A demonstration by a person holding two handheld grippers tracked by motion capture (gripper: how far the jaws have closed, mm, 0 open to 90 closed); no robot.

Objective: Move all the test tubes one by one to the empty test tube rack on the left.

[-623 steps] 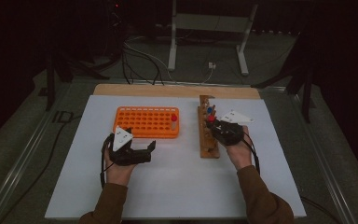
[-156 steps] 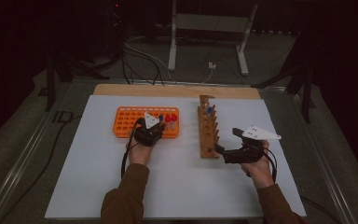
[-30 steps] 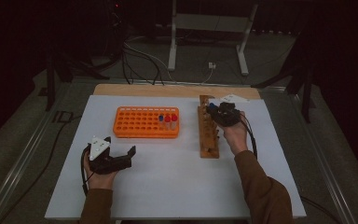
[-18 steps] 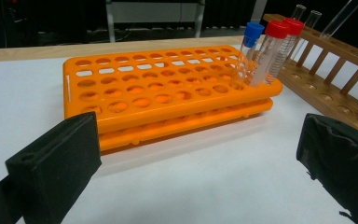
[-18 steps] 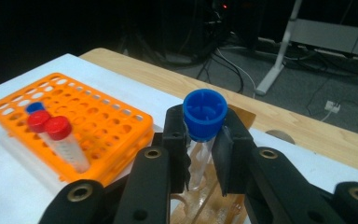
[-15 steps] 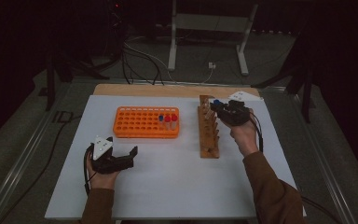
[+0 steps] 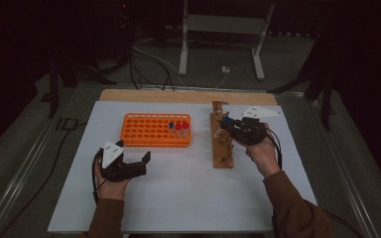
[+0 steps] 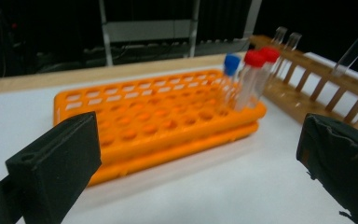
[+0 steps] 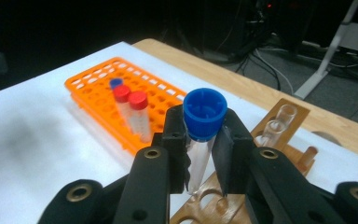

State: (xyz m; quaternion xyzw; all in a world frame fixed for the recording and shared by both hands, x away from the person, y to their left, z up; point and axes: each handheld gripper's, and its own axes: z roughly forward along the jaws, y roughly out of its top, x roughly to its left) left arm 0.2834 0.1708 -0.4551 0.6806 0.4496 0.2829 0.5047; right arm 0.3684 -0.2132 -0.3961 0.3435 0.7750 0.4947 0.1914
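My right gripper (image 7: 226, 124) (image 9: 200, 154) is shut on a clear tube with a blue cap (image 9: 204, 113) (image 7: 226, 120), held upright just above the wooden rack (image 7: 222, 141) (image 9: 279, 126). The orange rack (image 7: 149, 130) (image 8: 135, 126) (image 9: 98, 88) stands left of the wooden one and holds one blue-capped tube (image 8: 230, 70) and two red-capped tubes (image 8: 254, 70) (image 9: 137, 109) at its right end. My left gripper (image 7: 138, 163) rests open on the white mat at the near left, its jaws wide apart and facing the orange rack, nothing between them.
Two uncapped clear tubes (image 9: 279, 119) stand in the far end of the wooden rack. The white mat (image 7: 178, 193) covers the table, with a bare wooden strip (image 7: 178, 95) along its back edge. Cables and a metal stand (image 7: 218, 29) lie on the floor beyond.
My right gripper has lifted the blue-capped tube up out of the wooden rack and shifted a little. My left gripper has stayed at the near left.
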